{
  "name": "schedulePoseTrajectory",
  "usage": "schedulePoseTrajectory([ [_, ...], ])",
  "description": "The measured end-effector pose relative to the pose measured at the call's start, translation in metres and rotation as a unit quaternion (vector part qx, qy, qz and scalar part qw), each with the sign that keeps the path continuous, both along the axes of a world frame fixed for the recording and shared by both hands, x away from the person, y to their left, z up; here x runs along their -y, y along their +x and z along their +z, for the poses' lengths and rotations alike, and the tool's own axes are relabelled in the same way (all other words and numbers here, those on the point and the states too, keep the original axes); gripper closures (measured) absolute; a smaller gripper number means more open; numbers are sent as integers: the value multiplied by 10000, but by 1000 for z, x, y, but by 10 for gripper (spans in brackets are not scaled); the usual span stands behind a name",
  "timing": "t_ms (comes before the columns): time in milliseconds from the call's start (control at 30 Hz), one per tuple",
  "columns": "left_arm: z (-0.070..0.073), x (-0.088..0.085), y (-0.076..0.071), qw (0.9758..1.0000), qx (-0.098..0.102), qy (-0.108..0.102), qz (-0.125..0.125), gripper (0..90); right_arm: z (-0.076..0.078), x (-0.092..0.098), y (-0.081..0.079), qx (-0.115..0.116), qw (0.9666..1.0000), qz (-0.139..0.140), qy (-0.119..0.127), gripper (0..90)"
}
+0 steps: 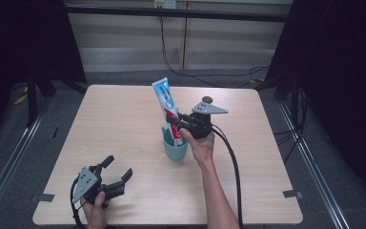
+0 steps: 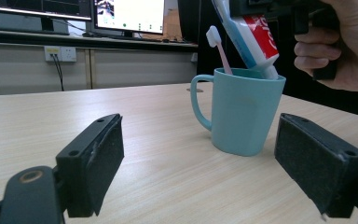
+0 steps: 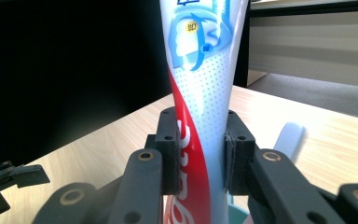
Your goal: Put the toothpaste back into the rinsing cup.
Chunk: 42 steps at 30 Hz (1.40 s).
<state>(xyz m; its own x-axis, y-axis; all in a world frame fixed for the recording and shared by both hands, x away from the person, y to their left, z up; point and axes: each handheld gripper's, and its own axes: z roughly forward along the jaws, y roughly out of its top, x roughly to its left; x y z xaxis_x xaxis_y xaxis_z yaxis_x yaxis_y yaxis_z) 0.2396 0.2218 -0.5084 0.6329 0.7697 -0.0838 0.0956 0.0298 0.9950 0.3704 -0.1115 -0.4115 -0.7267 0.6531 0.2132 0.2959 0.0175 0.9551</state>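
Note:
A teal mug [image 1: 175, 145] [image 2: 242, 112] stands near the table's middle with a pink-handled toothbrush [image 2: 216, 49] upright in it. My right gripper [image 1: 177, 125] [image 3: 200, 154] is shut on a white, blue and red toothpaste tube [image 1: 167, 107] [image 3: 200, 93] [image 2: 251, 35]. The tube is held upright and slightly tilted, with its cap end down inside the mug. My left gripper [image 1: 116, 172] [image 2: 200, 163] rests low at the front left of the table, jaws open and empty, and points toward the mug.
The wooden table [image 1: 124, 124] has a black cable [image 1: 231, 162] trailing from the right gripper toward its front edge. Monitors [image 2: 126, 16] and a wall socket [image 2: 60, 53] lie beyond the table in the left gripper view. Dark stands flank the table.

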Motion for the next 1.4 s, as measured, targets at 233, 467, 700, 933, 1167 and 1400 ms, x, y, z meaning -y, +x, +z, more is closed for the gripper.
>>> schedulePoseTrajectory([
  [233,0,0,0,10000,7,16,-6,157,-13,3,-1,-134,9999,-43,-24,722],
  [467,0,0,0,10000,23,36,3,157,-24,7,-1,-238,9996,-114,29,720],
  [700,0,0,0,10000,11,14,-1,157,-30,4,-1,-310,9994,-62,-134,718],
  [933,0,0,0,10000,16,9,-7,157,-34,1,-2,-355,9989,-82,-308,715],
  [1167,0,0,0,10000,16,10,-8,157,-38,5,-3,-449,9985,-112,-300,710],
  [1400,0,0,0,10000,19,18,-6,157,-36,6,-4,-479,9981,-54,-392,702],
])
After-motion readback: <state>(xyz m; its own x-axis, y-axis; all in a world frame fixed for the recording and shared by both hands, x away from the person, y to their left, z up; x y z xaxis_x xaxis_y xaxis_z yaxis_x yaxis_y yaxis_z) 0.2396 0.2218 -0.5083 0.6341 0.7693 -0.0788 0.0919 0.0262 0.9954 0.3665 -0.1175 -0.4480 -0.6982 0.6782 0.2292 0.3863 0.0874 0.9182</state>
